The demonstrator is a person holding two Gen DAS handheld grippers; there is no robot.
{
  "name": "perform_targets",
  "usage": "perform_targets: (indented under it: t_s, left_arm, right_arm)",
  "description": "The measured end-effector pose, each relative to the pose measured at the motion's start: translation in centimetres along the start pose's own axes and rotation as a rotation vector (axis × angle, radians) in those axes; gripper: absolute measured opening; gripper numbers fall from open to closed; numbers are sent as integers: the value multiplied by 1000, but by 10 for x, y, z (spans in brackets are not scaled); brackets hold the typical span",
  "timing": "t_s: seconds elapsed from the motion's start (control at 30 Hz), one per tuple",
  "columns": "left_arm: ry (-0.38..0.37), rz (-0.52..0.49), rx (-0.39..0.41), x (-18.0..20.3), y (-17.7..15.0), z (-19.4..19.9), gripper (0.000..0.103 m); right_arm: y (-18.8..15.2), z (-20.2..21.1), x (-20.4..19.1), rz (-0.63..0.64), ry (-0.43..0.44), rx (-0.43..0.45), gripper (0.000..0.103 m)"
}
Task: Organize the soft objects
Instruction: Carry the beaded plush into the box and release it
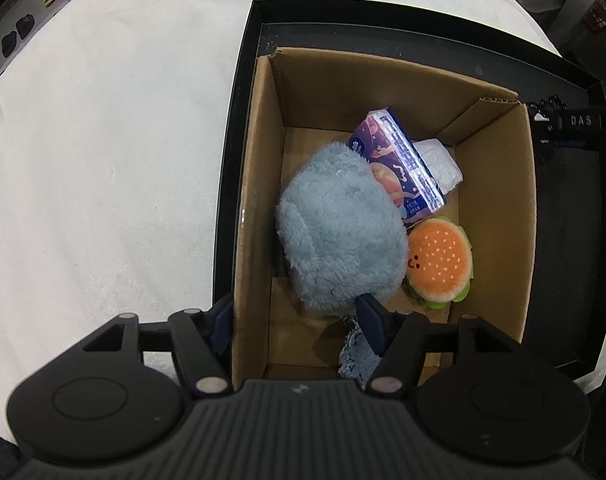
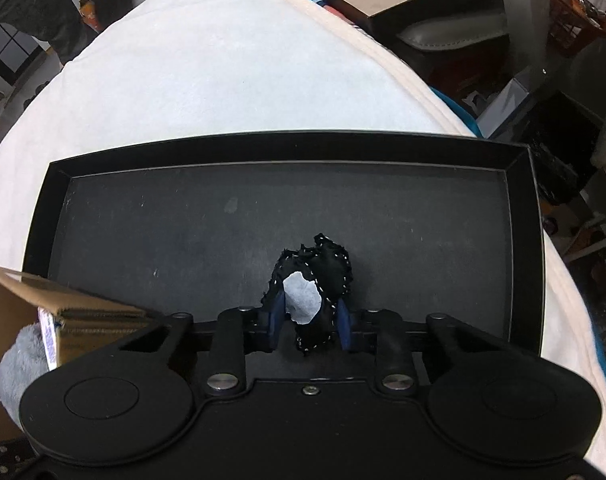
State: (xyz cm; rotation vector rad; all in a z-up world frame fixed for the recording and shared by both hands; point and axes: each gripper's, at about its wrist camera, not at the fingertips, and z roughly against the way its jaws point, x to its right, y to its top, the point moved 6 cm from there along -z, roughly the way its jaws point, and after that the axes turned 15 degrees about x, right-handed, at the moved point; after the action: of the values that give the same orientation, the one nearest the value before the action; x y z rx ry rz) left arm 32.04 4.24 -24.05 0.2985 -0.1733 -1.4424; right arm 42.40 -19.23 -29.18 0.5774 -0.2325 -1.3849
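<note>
**Two grippers working over a tray and a box of soft things**

The left gripper (image 1: 299, 316) is pointing straight down over the left wall of a cardboard box (image 1: 499, 208), which is sitting inside a black tray (image 1: 239, 120) on a white cloth (image 1: 103, 160). Its jaws are standing about half open and gripping nothing: one blue finger is hanging outside the box wall, the other inside, close against a fluffy blue plush toy (image 1: 339, 236). Ahead of that inner finger and to its right, a burger-shaped plush (image 1: 441, 260) is lying on the box floor, touching the blue toy. Farther ahead, a purple tissue pack (image 1: 399, 168) is leaning over a white packet (image 1: 443, 164). Just below the inner finger, a scrap of blue-grey fabric (image 1: 355, 352) is lying on the box floor.

The right gripper (image 2: 309, 320) is angling steeply down over the bare floor of the tray (image 2: 263, 216). Its jaws are standing nearly closed, pinching a crumpled black cloth with white stitching (image 2: 327, 268), whose white label is showing between the fingers (image 2: 277, 316). The cloth is bunching up ahead of the fingertips. To the gripper's left, a corner of the box (image 2: 83, 308) is showing.
</note>
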Motion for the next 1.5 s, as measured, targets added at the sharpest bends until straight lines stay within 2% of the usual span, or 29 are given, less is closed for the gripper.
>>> perform_targets:
  t_s: [0.6, 1.2, 1.3, 1.5]
  left_arm:
    - [-48, 47, 46, -16, -4, 14, 63]
    - [-149, 81, 88, -44, -24, 19, 62]
    - [-165, 89, 90, -48, -27, 19, 58]
    - [-195, 103, 95, -54, -34, 15, 41]
  right_arm:
    - [7, 65, -28, 21, 14, 76, 26]
    - [-3, 119, -77, 70, 3, 111, 26]
    - [-6, 126, -87, 72, 5, 111, 26]
    - [-18, 132, -108, 84, 16, 91, 26]
